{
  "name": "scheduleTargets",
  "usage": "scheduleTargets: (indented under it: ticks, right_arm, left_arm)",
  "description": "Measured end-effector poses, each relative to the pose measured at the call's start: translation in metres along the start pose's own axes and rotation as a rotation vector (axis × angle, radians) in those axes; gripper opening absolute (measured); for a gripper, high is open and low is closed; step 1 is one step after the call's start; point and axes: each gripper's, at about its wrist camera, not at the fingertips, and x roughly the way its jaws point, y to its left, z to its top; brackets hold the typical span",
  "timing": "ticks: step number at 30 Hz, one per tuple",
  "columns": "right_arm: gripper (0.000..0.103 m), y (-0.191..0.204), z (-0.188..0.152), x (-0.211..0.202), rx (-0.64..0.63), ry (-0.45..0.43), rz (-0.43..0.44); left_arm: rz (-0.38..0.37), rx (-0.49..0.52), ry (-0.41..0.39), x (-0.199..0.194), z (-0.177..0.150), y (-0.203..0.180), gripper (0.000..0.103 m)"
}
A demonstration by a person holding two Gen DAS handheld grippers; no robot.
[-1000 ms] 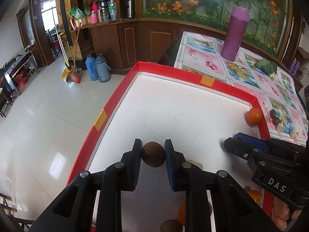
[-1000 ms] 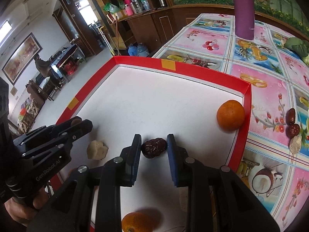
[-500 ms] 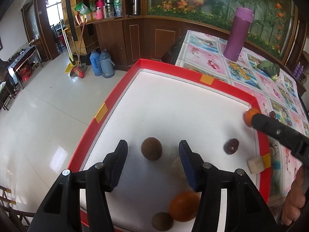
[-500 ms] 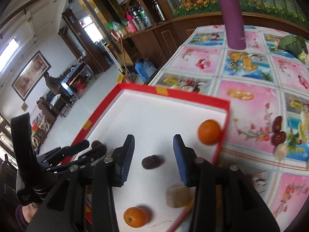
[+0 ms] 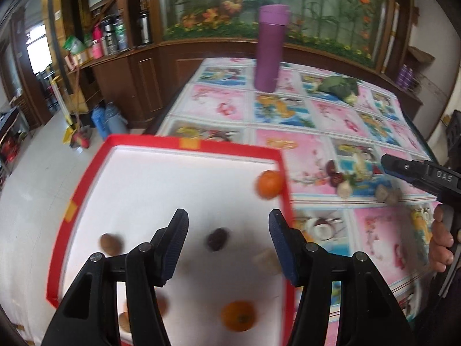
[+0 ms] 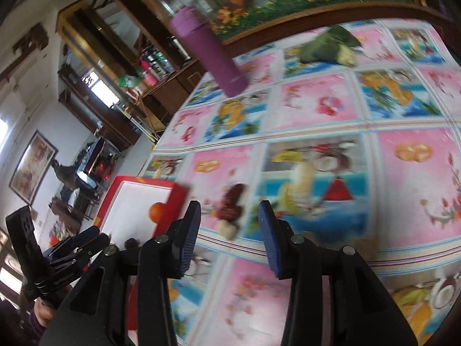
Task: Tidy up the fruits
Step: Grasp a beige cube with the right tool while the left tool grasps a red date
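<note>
My right tool (image 6: 229,230) hangs wide open and empty above the patterned table (image 6: 317,115), and the fruit left to gather lies straight ahead of it: two dark red dates (image 6: 230,204) touching each other, with a pale nut-like piece (image 6: 227,229) just on their near side. They sit between my two fingers' lines of sight, a little left of centre, so I judge the next reach is forward and down with hardly any sideways shift. The pair of dates seems to run near-to-far, roughly along my fingers, though blur makes this uncertain.

My left tool (image 5: 227,245) is also spread open with nothing in it, over the red-rimmed tray (image 5: 201,145), where a dark date (image 5: 217,239), a brown nut (image 5: 111,243) and two oranges (image 5: 269,184) already lie. From there the loose dates (image 5: 334,173) are to the right of the tray, beyond its rim; the right tool (image 5: 387,164) is much the nearer.
</note>
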Motion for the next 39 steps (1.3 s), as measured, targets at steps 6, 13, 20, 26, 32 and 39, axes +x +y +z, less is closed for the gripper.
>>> scheduleTargets:
  ticks: [6, 13, 20, 26, 32, 39]
  right_arm:
    - [0.044, -0.046, 0.004, 0.000, 0.120, 0.106, 0.071]
    - [0.044, -0.045, 0.004, 0.005, 0.112, 0.135, 0.028]
    - [0.044, -0.041, 0.000, 0.017, 0.057, 0.179, -0.056]
    - [0.044, -0.025, -0.008, 0.027, -0.039, 0.261, -0.009]
    - [0.044, -0.038, -0.001, 0.015, 0.010, 0.220, -0.029]
    - [0.044, -0.050, 0.007, -0.004, 0.078, 0.149, -0.016]
  left_arm:
    - [-0.082, 0.071, 0.030, 0.029, 0.026, -0.050, 0.058]
    - [-0.143, 0.046, 0.130, 0.072, 0.041, -0.078, 0.058]
    - [-0.133, 0.032, 0.162, 0.085, 0.047, -0.079, 0.058]
    - [-0.123, 0.028, 0.177, 0.094, 0.058, -0.077, 0.056]
    - [-0.175, 0.061, 0.219, 0.102, 0.058, -0.100, 0.056]
    - [-0.204, 0.066, 0.271, 0.116, 0.052, -0.118, 0.056]
